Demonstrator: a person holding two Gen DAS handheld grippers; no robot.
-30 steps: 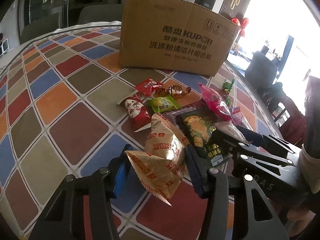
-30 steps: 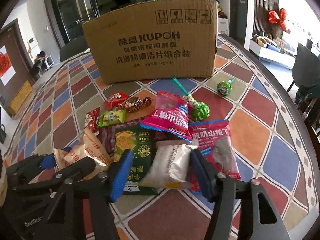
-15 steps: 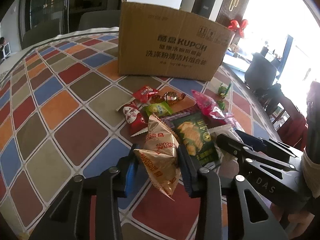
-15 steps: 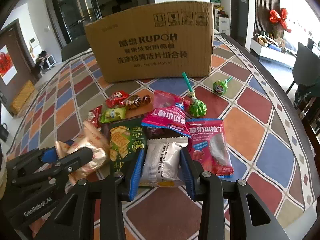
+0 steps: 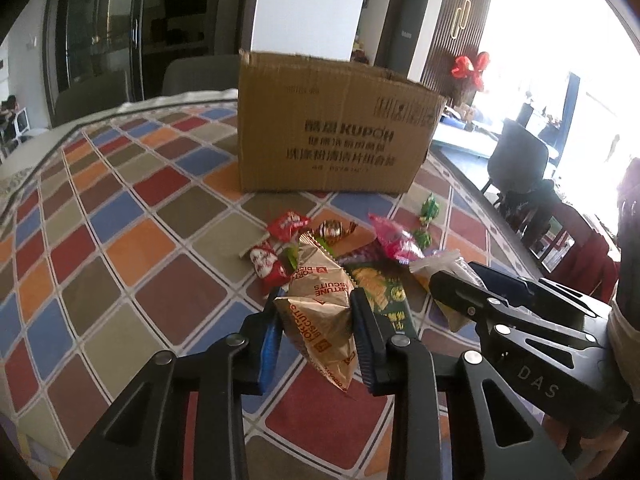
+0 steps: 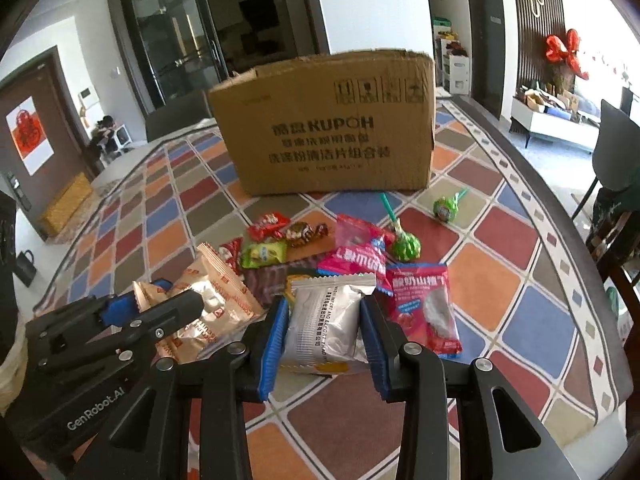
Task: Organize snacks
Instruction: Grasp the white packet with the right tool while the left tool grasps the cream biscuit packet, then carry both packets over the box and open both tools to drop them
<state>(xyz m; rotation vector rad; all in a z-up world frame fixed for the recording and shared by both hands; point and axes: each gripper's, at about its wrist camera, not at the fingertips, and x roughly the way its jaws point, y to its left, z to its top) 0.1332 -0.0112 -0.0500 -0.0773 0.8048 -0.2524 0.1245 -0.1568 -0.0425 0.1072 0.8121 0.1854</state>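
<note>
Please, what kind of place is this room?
Probably a home dining or living area: a table with a colourful checked cloth, dark chairs beside it, a red bow decoration on the slatted wall, and dark glass doors behind.

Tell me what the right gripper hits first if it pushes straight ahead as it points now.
Holding the silver packet, the right gripper would likely meet the pink snack bag first, then the cardboard box; depth is uncertain.

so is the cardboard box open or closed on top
Open, as far as the views show: the cardboard box stands upright with no flap folded over its top edge. Its inside is hidden, so full or empty cannot be told.
</note>
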